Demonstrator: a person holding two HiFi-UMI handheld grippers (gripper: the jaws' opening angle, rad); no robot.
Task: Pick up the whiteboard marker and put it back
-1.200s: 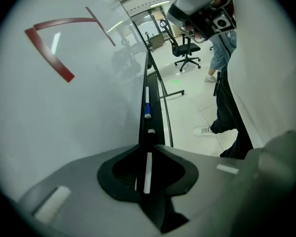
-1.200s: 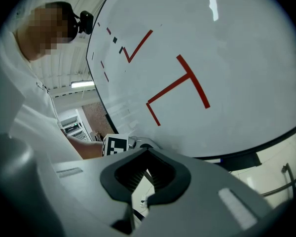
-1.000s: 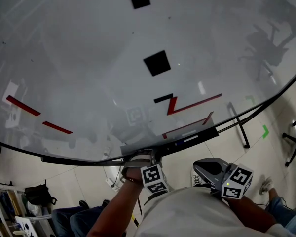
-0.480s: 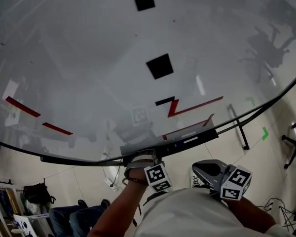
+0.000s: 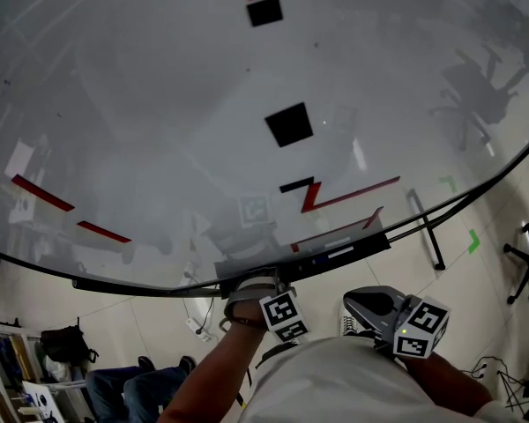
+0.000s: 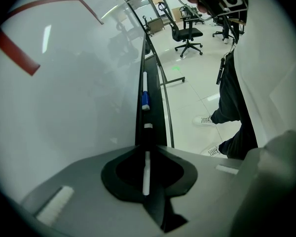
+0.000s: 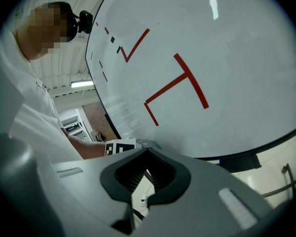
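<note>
Whiteboard marker (image 6: 146, 174) — A: where does it sit?

B: Between the pads of the left gripper (image 6: 147, 152). In the left gripper view a thin white strip of barrel shows at 6 o'clock, with the jaws pressed in on it from both sides. Its dark front end, with a white band, points toward 12 o'clock along the tray (image 6: 156, 107). I cannot tell whether it rests on the tray or hangs just above it.

A: Anything else on the tray?

B: One blue-capped marker (image 6: 144, 94), farther along toward 12 o'clock. It is in line with the held marker but apart from it.

A: Tray relative to the board?

B: It runs along the lower edge of the whiteboard (image 6: 74, 93), which fills that view from 9 to 11 o'clock. An office chair (image 6: 186, 31) stands on the floor at 1 o'clock.

A: Head view?

B: The left gripper is at 6 o'clock, right against the tray under the board. The right gripper (image 5: 375, 305) is at 5 o'clock, lower down and clear of the tray. A black square (image 5: 289, 124) sits near the board's centre, and red tape strips (image 5: 42, 192) lie at 9 o'clock.

A: Right gripper fingers?

B: Jaws apart, ribbed pads (image 7: 132, 177) bare, nothing between them. Only floor shows through the gap. In the right gripper view a red T mark (image 7: 180, 85) is on the board at 1 o'clock. The left gripper's marker cube (image 7: 119, 147) is at 7 o'clock.
</note>
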